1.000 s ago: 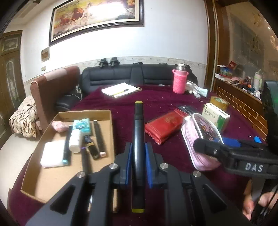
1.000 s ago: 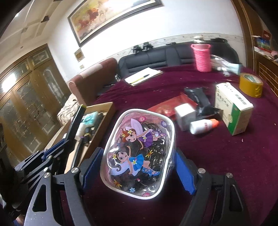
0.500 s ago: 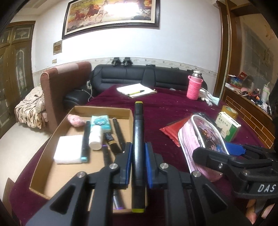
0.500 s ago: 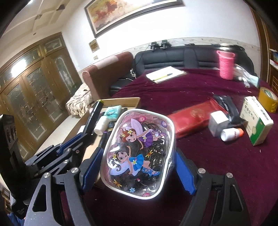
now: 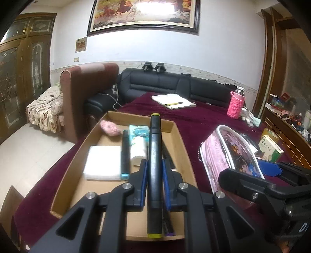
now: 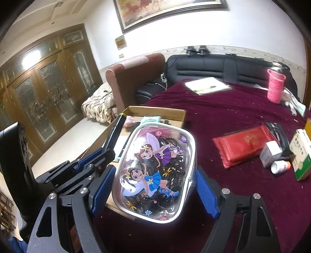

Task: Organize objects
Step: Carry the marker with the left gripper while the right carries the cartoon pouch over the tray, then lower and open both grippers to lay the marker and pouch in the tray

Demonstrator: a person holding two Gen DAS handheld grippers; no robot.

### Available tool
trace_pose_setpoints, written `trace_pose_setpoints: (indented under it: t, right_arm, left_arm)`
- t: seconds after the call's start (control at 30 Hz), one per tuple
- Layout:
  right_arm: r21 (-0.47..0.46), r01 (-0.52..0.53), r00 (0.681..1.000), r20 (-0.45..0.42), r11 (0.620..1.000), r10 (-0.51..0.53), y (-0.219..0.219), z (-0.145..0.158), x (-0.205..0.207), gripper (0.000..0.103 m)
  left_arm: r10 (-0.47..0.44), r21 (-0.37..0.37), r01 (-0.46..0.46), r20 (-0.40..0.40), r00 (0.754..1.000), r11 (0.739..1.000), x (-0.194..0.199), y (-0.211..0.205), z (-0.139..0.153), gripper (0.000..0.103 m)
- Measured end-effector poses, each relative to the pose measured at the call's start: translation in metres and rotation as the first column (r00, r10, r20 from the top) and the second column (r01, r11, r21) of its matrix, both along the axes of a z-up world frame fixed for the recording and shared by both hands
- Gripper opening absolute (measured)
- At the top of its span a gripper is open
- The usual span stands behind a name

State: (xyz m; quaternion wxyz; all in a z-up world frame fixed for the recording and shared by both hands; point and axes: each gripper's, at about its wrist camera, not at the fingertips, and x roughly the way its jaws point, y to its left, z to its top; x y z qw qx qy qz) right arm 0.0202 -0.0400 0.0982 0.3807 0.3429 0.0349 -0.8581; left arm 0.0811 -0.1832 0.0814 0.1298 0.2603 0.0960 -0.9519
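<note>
**Warm indoor light, strong fisheye, some glare**

Both views are evenly lit from overhead. Glare washes out the top of the framed painting in the left wrist view, and a lamp reflects as a bright spot on the wooden cabinet doors at the far left of the right wrist view. Walls bow toward black corners. The notebook and pink bottle far off look smeared.

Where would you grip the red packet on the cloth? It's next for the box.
Grip the red packet across its narrow width near the middle, coming from above. It lies flat on the cloth, so only its long edges offer the jaws a hold.
</note>
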Motion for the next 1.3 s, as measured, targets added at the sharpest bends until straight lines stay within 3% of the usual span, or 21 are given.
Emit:
trace_pose_setpoints:
  t: [0.57,0.7,0.8,1.1,1.3]
  right_arm:
    - [0.044,-0.056,0.99,0.135,0.997,0.05,-0.046,-0.035,-0.02,0.085]
    - [0.064,-0.071,0.99,0.127,0.995,0.063,-0.057,-0.04,-0.018,0.085]
    - [0.079,-0.078,0.989,0.135,0.994,0.067,-0.065,-0.044,-0.02,0.085]
    - [0.113,-0.122,0.983,0.154,0.986,0.104,-0.081,-0.056,-0.009,0.085]
    - [0.137,-0.14,0.981,0.157,0.981,0.118,-0.09,-0.062,-0.004,0.085]
  left_arm:
    - [0.119,0.061,-0.122,0.064,0.991,0.991,0.009,-0.063,-0.026,0.015]
    - [0.112,0.11,-0.12,0.079,0.991,0.987,0.008,-0.074,-0.03,0.015]
    - [0.082,0.118,-0.092,0.088,0.993,0.989,0.004,-0.076,-0.03,0.015]
    - [-0.031,0.235,-0.01,0.169,0.985,0.972,-0.009,-0.098,-0.041,0.015]
    - [-0.04,0.275,-0.005,0.16,0.986,0.961,-0.008,-0.102,-0.046,0.015]
